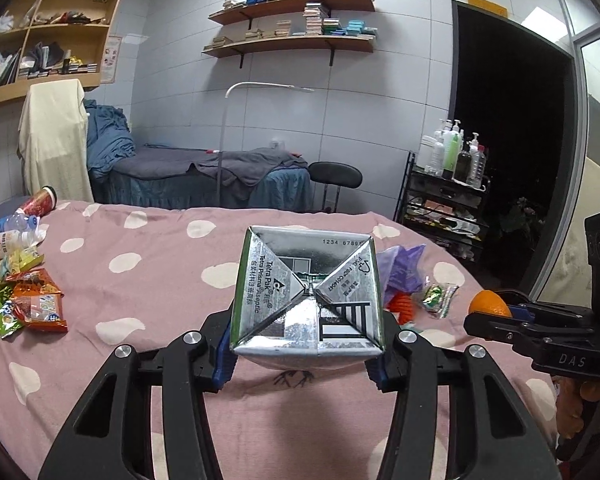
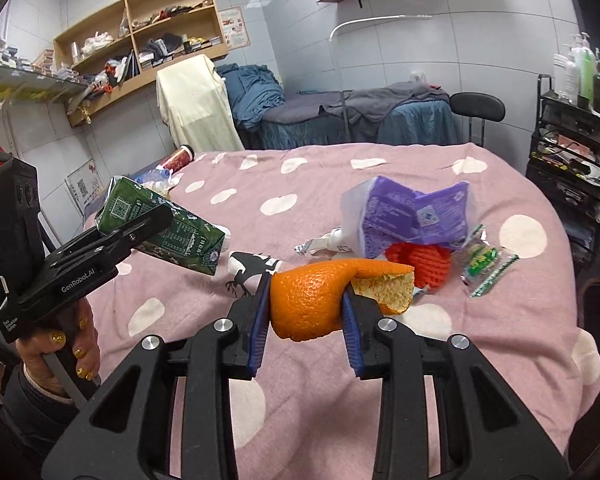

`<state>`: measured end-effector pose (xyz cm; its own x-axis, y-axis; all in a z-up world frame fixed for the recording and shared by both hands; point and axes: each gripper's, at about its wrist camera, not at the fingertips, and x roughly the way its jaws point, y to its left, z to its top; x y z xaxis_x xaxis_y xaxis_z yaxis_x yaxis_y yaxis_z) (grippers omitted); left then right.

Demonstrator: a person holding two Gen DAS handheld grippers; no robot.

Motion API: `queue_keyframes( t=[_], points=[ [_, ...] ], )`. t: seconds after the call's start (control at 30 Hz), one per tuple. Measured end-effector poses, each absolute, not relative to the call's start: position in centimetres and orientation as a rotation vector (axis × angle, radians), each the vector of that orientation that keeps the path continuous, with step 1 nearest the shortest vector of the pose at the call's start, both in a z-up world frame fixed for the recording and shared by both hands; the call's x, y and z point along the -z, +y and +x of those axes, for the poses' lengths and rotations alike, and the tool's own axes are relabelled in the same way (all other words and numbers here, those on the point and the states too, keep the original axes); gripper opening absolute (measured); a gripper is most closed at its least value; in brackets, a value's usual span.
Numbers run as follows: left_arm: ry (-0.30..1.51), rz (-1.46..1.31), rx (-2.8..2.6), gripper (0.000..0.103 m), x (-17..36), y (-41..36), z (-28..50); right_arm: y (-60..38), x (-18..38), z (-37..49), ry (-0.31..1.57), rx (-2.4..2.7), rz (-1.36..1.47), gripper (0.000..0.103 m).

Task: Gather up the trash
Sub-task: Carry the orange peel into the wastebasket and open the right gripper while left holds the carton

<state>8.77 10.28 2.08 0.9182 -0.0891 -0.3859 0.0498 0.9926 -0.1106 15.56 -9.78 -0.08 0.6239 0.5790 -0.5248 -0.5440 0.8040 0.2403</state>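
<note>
My left gripper (image 1: 306,344) is shut on a green drink carton (image 1: 306,292), whose silver folded bottom faces the camera; from the right wrist view the same carton (image 2: 172,232) hangs above the pink dotted bedspread (image 2: 340,172). My right gripper (image 2: 306,320) is shut on a piece of orange peel (image 2: 308,300), also seen at the right edge of the left wrist view as the peel (image 1: 490,304). On the bed lie a purple plastic wrapper (image 2: 412,216), an orange foam net (image 2: 420,266) and a small green-and-clear wrapper (image 2: 488,268).
Several snack packets (image 1: 24,300) and crushed bottles (image 1: 16,228) lie at the bed's left edge, beside a red tube (image 1: 40,202). Behind stand a massage bed (image 1: 204,172), a black stool (image 1: 334,178) and a trolley of bottles (image 1: 452,168). A hand (image 2: 68,344) holds the left gripper.
</note>
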Motion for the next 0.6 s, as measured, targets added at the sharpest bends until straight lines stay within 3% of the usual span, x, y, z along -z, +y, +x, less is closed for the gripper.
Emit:
queue_keyframes(
  t=[0.6],
  points=[
    [0.418,-0.079,0.364,0.05,-1.7,0.4,10.4,-24.1,1.7,13.5,0.612,-0.32,0.19,0.033]
  ],
)
